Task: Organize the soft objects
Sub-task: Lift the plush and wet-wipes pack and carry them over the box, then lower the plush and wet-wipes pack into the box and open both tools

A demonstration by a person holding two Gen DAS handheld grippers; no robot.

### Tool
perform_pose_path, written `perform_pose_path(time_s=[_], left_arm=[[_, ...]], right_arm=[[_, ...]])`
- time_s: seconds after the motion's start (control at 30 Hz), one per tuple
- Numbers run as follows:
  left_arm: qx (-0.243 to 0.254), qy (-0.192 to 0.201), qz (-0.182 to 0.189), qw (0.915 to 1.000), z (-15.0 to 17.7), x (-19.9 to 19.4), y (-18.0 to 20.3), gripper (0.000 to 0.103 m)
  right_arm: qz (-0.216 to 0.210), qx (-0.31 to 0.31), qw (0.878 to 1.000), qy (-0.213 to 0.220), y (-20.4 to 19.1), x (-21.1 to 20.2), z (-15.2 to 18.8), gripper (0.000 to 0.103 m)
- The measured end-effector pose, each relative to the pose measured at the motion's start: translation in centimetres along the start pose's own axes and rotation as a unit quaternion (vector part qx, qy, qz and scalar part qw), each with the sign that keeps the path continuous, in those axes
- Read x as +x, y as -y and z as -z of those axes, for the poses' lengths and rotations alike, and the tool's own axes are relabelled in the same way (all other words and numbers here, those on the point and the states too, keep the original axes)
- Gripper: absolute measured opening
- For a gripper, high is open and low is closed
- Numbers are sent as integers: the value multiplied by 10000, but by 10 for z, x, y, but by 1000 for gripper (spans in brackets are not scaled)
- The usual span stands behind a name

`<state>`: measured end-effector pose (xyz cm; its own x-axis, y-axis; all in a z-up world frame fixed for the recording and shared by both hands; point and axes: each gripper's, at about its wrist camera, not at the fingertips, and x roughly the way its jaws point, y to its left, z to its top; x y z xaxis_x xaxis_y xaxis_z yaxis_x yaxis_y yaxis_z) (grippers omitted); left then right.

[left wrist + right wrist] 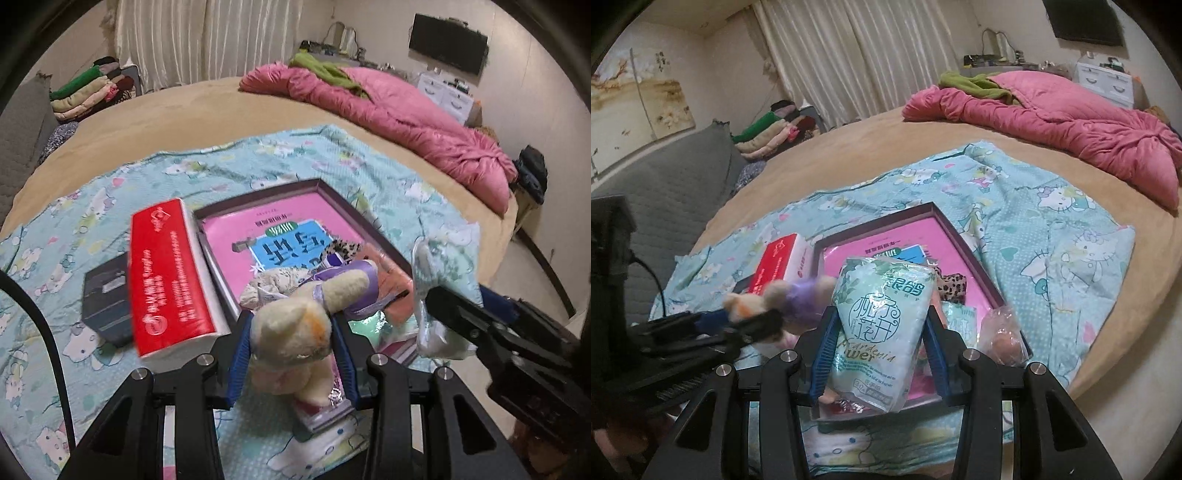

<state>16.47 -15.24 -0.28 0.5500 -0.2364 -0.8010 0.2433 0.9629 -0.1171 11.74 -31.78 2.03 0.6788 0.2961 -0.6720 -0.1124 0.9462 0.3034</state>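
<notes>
The left tool (291, 325) clamps a cream plush toy (295, 332) above the dark tray (258, 199) on the bed (184, 110). Just beside it, the right tool (879, 332) grips a pale green tissue pack (882, 325), also over the tray.

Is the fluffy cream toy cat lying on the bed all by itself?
No, the fluffy cream toy cat is pinched between the blue-padded fingers of the left gripper, lifted above the bed.
</notes>
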Motion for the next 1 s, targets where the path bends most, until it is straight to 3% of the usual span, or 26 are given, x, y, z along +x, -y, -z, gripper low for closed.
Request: perform_pose_path(time_s=[0.3, 1.0], left_arm=[[287, -206, -302, 9989, -1, 30, 7, 42], [511, -255, -402, 9976, 1, 40, 12, 44]], right_arm=[[-34, -123, 9997, -221, 7, 29, -3, 46], [-112, 300, 9976, -610, 29, 80, -6, 52]])
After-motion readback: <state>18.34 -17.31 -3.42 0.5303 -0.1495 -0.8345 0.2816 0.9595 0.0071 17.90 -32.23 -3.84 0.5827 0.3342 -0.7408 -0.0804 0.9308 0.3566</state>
